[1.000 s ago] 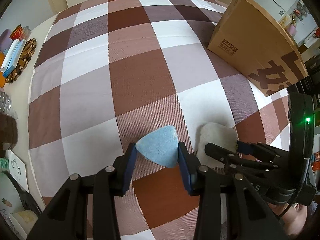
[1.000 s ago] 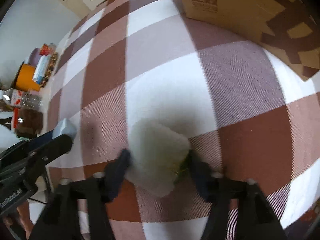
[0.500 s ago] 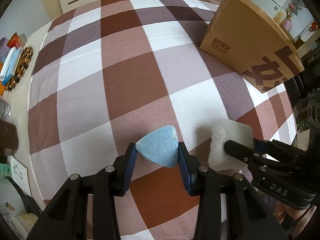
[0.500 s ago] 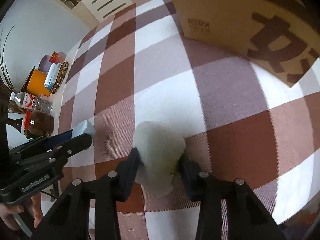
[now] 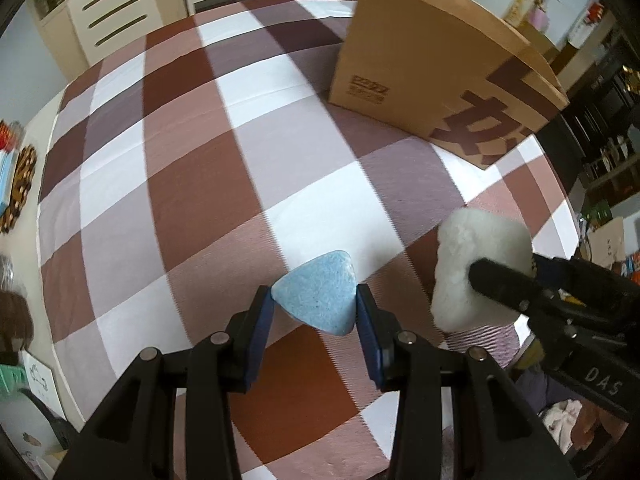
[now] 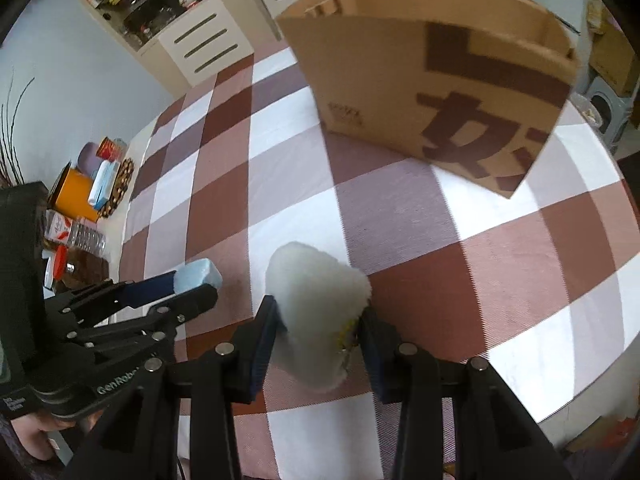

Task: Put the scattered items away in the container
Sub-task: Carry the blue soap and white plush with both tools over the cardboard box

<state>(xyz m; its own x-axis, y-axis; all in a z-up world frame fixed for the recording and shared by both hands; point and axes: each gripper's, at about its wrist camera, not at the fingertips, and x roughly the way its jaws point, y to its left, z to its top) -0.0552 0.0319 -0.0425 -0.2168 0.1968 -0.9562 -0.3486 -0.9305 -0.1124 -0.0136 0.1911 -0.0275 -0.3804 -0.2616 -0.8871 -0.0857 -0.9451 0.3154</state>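
The white fluffy pad, which lay on the checked tablecloth a second ago, is now carried clear of it, clamped between the fingers of the right gripper, whose jaws have just been closing on it. The blue triangular sponge is gripped as before by the left gripper and is likewise held above the cloth. The open cardboard box is now seen nearer and larger ahead. Both pickups are judged done; only the carry to the box and the release are left.
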